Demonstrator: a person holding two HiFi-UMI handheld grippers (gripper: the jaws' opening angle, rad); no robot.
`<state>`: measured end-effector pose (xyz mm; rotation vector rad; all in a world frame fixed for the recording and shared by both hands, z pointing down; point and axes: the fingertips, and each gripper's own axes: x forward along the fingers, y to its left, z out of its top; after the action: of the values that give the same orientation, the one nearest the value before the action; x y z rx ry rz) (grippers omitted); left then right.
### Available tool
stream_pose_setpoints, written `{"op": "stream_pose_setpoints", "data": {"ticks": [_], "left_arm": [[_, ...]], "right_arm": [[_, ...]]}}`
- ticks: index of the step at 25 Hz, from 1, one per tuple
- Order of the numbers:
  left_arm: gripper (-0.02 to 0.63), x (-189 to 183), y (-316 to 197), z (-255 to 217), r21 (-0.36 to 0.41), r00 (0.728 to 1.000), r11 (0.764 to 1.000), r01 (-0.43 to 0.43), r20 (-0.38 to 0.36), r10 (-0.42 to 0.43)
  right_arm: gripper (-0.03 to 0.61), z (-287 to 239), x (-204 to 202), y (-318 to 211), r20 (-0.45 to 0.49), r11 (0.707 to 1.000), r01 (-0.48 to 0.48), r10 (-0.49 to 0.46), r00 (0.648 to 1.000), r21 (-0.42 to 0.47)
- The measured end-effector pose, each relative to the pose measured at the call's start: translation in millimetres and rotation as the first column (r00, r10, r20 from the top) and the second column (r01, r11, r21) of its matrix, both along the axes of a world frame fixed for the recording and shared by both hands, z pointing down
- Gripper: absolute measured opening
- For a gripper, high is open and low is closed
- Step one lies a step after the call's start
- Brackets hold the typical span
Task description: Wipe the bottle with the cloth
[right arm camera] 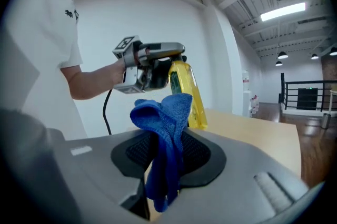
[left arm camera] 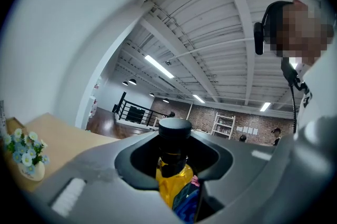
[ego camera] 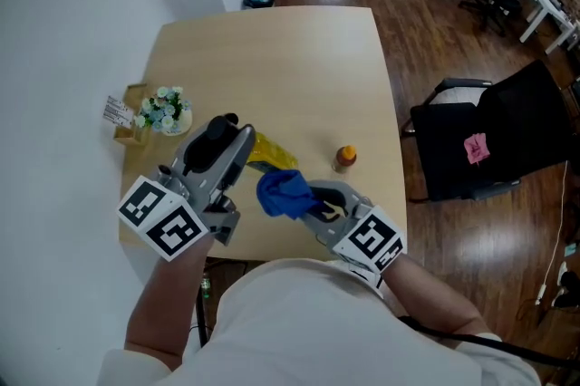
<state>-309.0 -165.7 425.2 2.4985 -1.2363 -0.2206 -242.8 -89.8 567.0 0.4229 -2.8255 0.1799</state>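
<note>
Above a pale wooden table (ego camera: 272, 58), the left gripper (ego camera: 243, 149) clamps a yellow bottle (ego camera: 272, 154); only its own view shows the black cap (left arm camera: 175, 131). The right gripper (ego camera: 313, 201) pinches a blue cloth (ego camera: 283, 192) just ahead of it, seemingly touching the bottle, whose label is unreadable.

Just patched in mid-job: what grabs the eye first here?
The yellow bottle stands out, clamped by its black-capped neck in the left gripper above the near edge of the table. Right beside it, the right gripper grips a bright blue cloth bunched at the bottle's lower end. Farther out, a small orange-capped jar stands alone.
</note>
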Motion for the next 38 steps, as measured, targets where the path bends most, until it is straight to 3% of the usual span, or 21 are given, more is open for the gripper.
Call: {"op": "stream_pose_setpoints", "data": {"ticks": [8,14,22,28,32,38], "left_arm": [[0.153,2,7,-9,0.03,1.0,0.999,0.011,0.007,-0.011],[0.153,4,13,-4,0.024,0.998,0.999,-0.039,0.043,0.038],[0.153,33,41,11,0.017,0.982,0.984,-0.179,0.065,0.177],[0.153,40,50,10,0.028,0.976,0.977,-0.213,0.061,0.211],[0.153,34,51,3,0.039,0.977,0.977,-0.209,0.041,0.208],[0.153,29,55,-6,0.06,0.979,0.977,-0.204,0.021,0.203]], "right_arm": [[0.123,45,37,-4,-0.076,0.996,-0.041,0.034,0.996,-0.081],[0.123,17,65,-38,-0.076,0.991,-0.126,0.122,0.99,-0.045],[0.123,-84,31,-46,0.093,0.996,-0.058,0.052,0.994,0.064],[0.122,-113,11,-43,0.178,0.998,-0.018,0.008,0.984,0.052],[0.121,-102,4,-39,0.172,1.0,0.019,-0.022,0.985,0.02],[0.121,-59,0,-33,0.089,0.999,0.029,-0.027,0.996,-0.016]]}}
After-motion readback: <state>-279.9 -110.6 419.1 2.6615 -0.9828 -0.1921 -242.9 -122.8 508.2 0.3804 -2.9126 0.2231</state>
